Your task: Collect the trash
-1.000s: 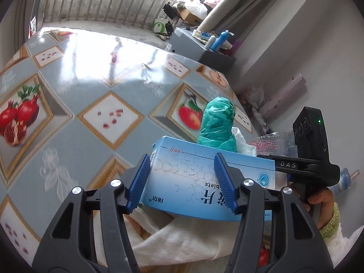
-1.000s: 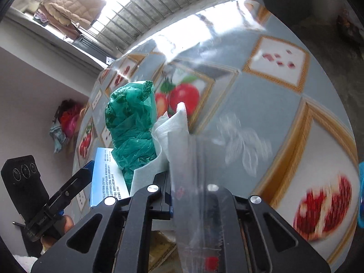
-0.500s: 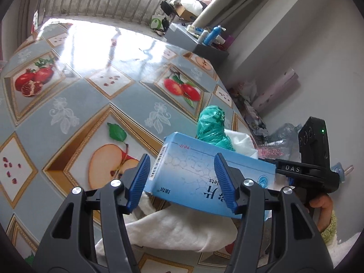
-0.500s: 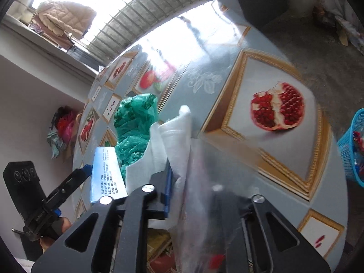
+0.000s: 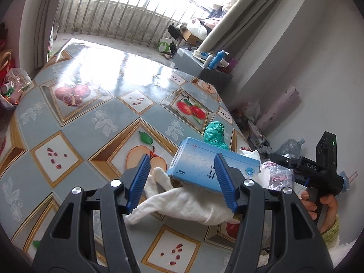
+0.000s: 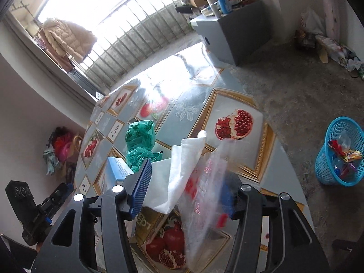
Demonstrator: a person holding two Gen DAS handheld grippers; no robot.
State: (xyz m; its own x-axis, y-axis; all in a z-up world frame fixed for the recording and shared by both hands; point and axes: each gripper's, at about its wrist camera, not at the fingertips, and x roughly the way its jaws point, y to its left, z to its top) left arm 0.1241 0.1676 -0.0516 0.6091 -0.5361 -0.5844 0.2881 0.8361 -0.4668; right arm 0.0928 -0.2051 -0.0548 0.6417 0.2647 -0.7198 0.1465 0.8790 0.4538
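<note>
A blue medicine box (image 5: 204, 168) lies on a white cloth (image 5: 188, 204) on the fruit-patterned table (image 5: 91, 118), with a crumpled green plastic bag (image 5: 215, 133) behind it. My left gripper (image 5: 182, 184) is open, its fingers on either side of the box's near end. My right gripper (image 6: 186, 188) is open; a clear plastic wrapper (image 6: 204, 193) and a white tissue (image 6: 182, 170) stand between its fingers. The green bag (image 6: 141, 143) and the box (image 6: 116, 170) show left of it.
A blue trash basket (image 6: 339, 157) with wrappers stands on the floor right of the table. A grey cabinet (image 6: 227, 29) with bottles stands beyond the table's far edge. A bag of litter (image 5: 13, 86) sits at the far left.
Both grippers have drawn back and up from the pile. The right gripper's fingers have spread apart around the wrapper and tissue. The basket has come into view.
</note>
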